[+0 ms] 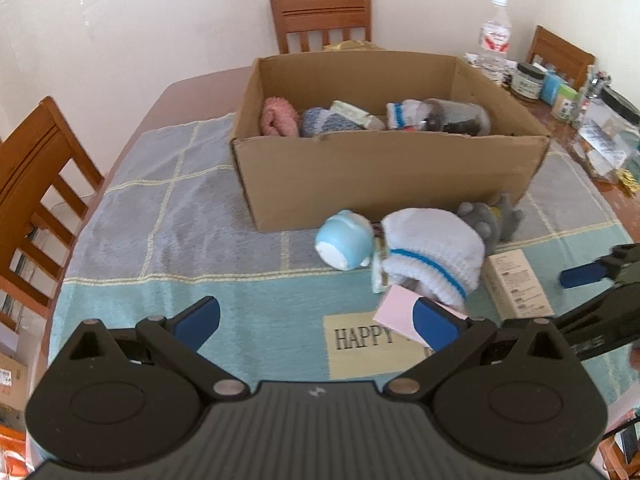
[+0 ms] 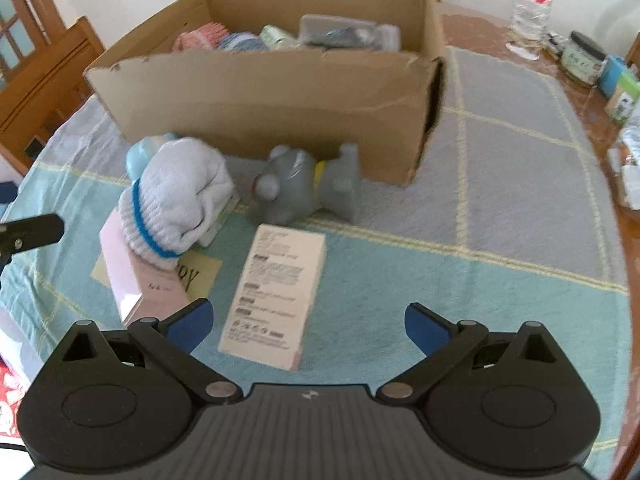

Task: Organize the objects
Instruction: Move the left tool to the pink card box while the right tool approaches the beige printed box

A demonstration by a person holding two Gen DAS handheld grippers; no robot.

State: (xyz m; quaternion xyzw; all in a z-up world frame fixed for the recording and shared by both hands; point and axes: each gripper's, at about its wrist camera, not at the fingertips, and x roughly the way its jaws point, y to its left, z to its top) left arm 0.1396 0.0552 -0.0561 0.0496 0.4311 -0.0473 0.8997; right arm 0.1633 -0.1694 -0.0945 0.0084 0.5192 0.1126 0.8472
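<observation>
While both grippers' jaws stand apart and empty, the right gripper [image 2: 307, 322] should straddle the white printed carton [image 2: 276, 296] squarely across its narrow sides before lifting it into the brown cardboard box [image 2: 280, 96].

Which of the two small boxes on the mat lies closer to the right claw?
The white box with printed text, lying just ahead of the open right claw. The pink box sits further left, partly under the white sock.

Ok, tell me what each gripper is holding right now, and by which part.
Nothing. The left gripper and the right gripper are both open with empty jaws, above the cloth, short of the white box and sock.
</observation>
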